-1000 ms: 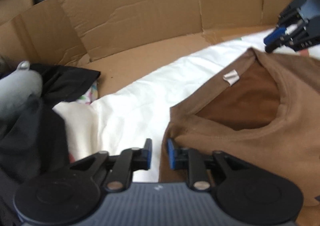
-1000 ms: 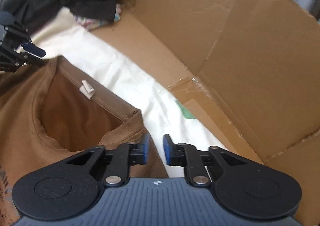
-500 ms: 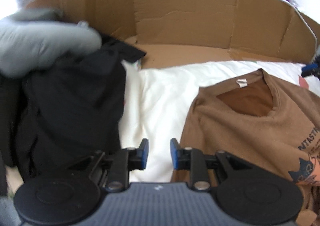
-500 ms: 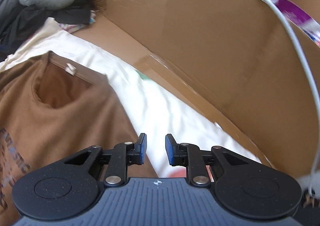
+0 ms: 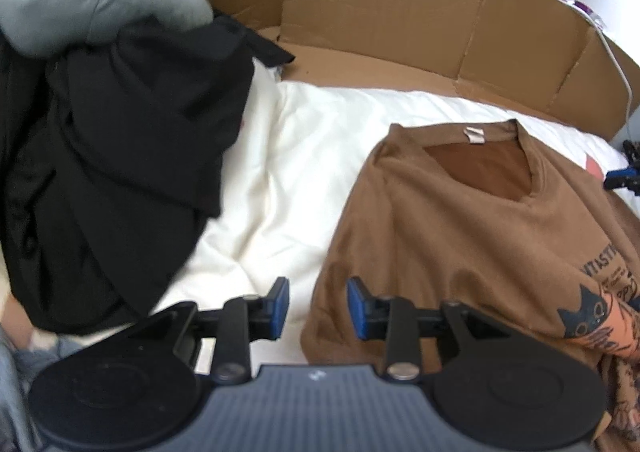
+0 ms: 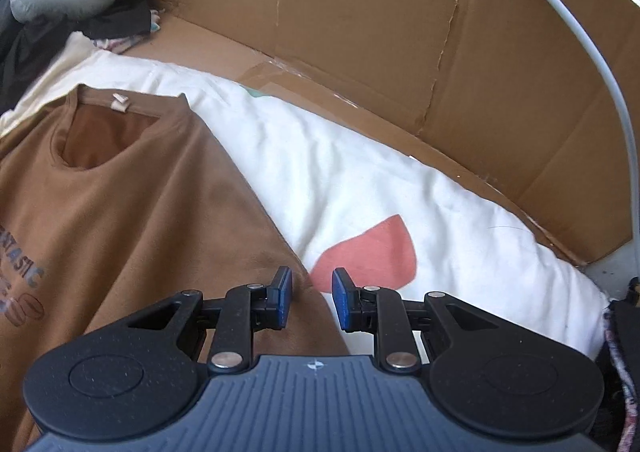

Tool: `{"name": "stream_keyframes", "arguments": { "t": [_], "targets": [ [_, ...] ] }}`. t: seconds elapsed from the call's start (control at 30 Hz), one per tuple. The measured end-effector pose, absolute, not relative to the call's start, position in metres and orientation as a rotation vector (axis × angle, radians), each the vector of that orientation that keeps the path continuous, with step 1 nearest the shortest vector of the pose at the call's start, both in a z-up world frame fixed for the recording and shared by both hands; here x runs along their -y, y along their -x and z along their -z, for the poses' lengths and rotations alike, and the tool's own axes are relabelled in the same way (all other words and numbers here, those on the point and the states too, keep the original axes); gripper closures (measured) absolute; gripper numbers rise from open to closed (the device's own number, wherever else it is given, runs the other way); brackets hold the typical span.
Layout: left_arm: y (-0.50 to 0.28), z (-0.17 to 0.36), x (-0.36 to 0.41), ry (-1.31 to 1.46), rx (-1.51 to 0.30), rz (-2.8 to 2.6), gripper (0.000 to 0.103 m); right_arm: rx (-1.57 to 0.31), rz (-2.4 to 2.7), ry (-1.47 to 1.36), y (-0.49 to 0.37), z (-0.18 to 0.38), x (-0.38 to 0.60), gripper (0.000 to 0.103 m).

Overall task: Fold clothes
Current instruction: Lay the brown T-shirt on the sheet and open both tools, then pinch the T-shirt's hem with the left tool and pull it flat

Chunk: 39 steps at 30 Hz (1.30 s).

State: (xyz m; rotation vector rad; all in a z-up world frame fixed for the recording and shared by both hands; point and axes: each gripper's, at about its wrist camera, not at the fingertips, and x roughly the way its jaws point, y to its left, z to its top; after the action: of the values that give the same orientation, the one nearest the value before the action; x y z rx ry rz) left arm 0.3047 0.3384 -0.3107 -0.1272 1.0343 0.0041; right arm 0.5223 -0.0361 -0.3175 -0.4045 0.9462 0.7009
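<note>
Brown T-shirt [image 5: 460, 236] is lying flat on the white duvet [image 5: 296, 172] (neck label up); I am holding left gripper [image 5: 318, 306], jaws just widening, and right gripper [image 6: 312, 298] part-open, both empty.

One brown T-shirt [image 5: 472, 236] lies at four o'clock in the left wrist view, with one small label [image 5: 473, 135] at its collar and one cat print [image 5: 580, 322] on its front. One heap of black clothing [image 5: 116, 172] fills nine o'clock, and one grey neck pillow [image 5: 92, 8] sits on it at eleven o'clock. One white duvet [image 6: 360, 180] lies under everything, bearing one pink heart-like patch [image 6: 372, 254]. One cardboard wall [image 6: 360, 12] runs across twelve o'clock. One white cable [image 6: 592, 64] curves down at two o'clock. Two grippers show: the left gripper [image 5: 318, 308] and the right gripper [image 6: 312, 298], each with two blue-padded fingers.
</note>
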Motion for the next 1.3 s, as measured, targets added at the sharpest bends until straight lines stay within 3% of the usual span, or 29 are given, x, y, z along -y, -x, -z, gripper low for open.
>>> {"name": "stream_keyframes", "arguments": {
  "t": [0.27, 0.3, 0.37, 0.4, 0.47, 1.3],
  "targets": [
    [-0.300, 0.326, -0.338, 0.209, -1.073, 0.006, 0.077, -1.014, -0.689, 0.416, -0.530, 0.340, 0.029, 0.073],
    [-0.299, 0.327, -0.338, 0.211, -1.075, 0.009, 0.078, -1.015, -0.693, 0.413, -0.530, 0.340, 0.029, 0.076],
    [-0.300, 0.330, -0.338, 0.194, -1.088, -0.002, 0.093, -1.024, -0.715, 0.424, -0.528, 0.340, 0.028, 0.089],
    [-0.301, 0.331, -0.339, 0.193, -1.090, -0.004, 0.093, -1.023, -0.726, 0.447, -0.526, 0.340, 0.026, 0.095],
    [-0.302, 0.330, -0.341, 0.178, -1.087, -0.008, 0.095, -1.011, -0.739, 0.500, -0.522, 0.339, 0.021, 0.097],
    [-0.354, 0.316, -0.357, -0.170, -1.105, -0.045, 0.097, -0.929, -0.545, 0.812, -0.564, 0.329, 0.006, 0.098]
  ]
}}
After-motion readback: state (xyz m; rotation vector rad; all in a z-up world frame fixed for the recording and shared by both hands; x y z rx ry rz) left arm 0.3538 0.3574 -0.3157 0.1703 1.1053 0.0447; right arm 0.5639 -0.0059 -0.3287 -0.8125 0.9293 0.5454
